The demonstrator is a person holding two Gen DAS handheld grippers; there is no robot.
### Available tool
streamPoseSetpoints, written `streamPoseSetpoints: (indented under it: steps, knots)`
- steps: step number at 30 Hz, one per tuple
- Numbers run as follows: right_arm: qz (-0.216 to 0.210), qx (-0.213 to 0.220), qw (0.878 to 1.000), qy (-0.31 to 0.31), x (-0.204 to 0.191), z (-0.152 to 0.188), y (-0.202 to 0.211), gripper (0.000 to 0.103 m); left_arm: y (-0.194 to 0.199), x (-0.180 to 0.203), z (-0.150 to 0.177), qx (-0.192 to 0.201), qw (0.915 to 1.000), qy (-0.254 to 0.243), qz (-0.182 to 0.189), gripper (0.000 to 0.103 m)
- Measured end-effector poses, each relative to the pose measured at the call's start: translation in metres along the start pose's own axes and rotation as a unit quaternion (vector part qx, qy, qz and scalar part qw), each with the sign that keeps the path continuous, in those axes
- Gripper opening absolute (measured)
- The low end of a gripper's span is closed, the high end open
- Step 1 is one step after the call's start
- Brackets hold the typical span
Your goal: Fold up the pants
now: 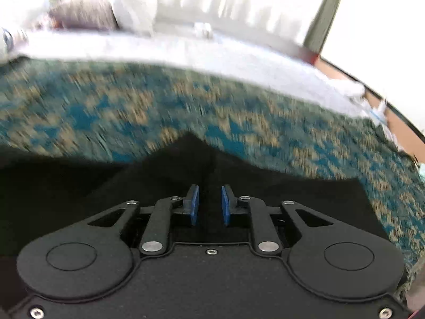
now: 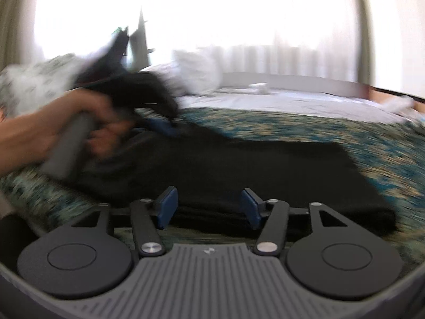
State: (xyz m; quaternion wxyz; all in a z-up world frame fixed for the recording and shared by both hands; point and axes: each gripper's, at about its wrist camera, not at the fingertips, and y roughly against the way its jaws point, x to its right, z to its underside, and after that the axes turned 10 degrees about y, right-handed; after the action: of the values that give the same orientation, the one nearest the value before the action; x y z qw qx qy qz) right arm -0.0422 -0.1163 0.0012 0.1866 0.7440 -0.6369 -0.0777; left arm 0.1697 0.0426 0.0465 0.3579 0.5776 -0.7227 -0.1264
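The black pants [image 2: 225,170] lie folded on a teal and tan patterned bed cover [image 2: 292,127]. My right gripper [image 2: 209,207] is open, its blue pads spread wide over the pants' near edge. In the left wrist view my left gripper [image 1: 209,203] sits low over the pants [image 1: 159,170]; its blue pads stand a narrow gap apart with dark cloth between them, and I cannot tell whether they pinch it. The right wrist view shows the left gripper [image 2: 162,126] at the pants' far left end, held by a hand [image 2: 79,122], blurred.
The bed cover [image 1: 186,106] gives way to a white sheet [image 1: 212,53] further back. White pillows [image 2: 196,71] and a patterned pillow [image 2: 45,77] lie at the head of the bed. Bright curtained windows [image 2: 239,13] stand behind. A brown floor [image 1: 398,125] shows at the right.
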Motion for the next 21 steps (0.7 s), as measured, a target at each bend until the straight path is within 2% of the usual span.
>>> streamPoseSetpoints:
  steps: [2, 4, 7, 11, 14, 21]
  knots:
    - [0.042, 0.000, 0.999, -0.027, 0.020, 0.001, 0.007, 0.070, 0.024, 0.006, 0.007, 0.030, 0.9995, 0.001, 0.006, 0.018]
    - [0.082, 0.003, 0.996, -0.041, 0.034, 0.002, 0.013, 0.070, 0.042, 0.014, 0.020, 0.040, 0.9989, 0.002, 0.023, 0.019]
    - [0.154, 0.006, 0.987, -0.038, 0.051, 0.007, 0.023, 0.070, 0.056, 0.028, 0.047, 0.039, 0.9984, -0.008, 0.040, 0.019]
    - [0.220, -0.028, 0.975, 0.001, 0.070, 0.015, 0.031, 0.072, 0.056, 0.042, 0.088, 0.022, 0.9989, -0.034, 0.024, 0.019]
    - [0.247, -0.062, 0.966, 0.038, 0.078, 0.023, 0.031, 0.072, 0.047, 0.039, 0.109, -0.006, 0.9995, -0.031, 0.001, 0.018]
    - [0.251, -0.114, 0.957, 0.085, 0.080, 0.031, 0.006, 0.072, 0.050, 0.042, 0.134, 0.024, 0.9975, -0.063, -0.021, 0.016]
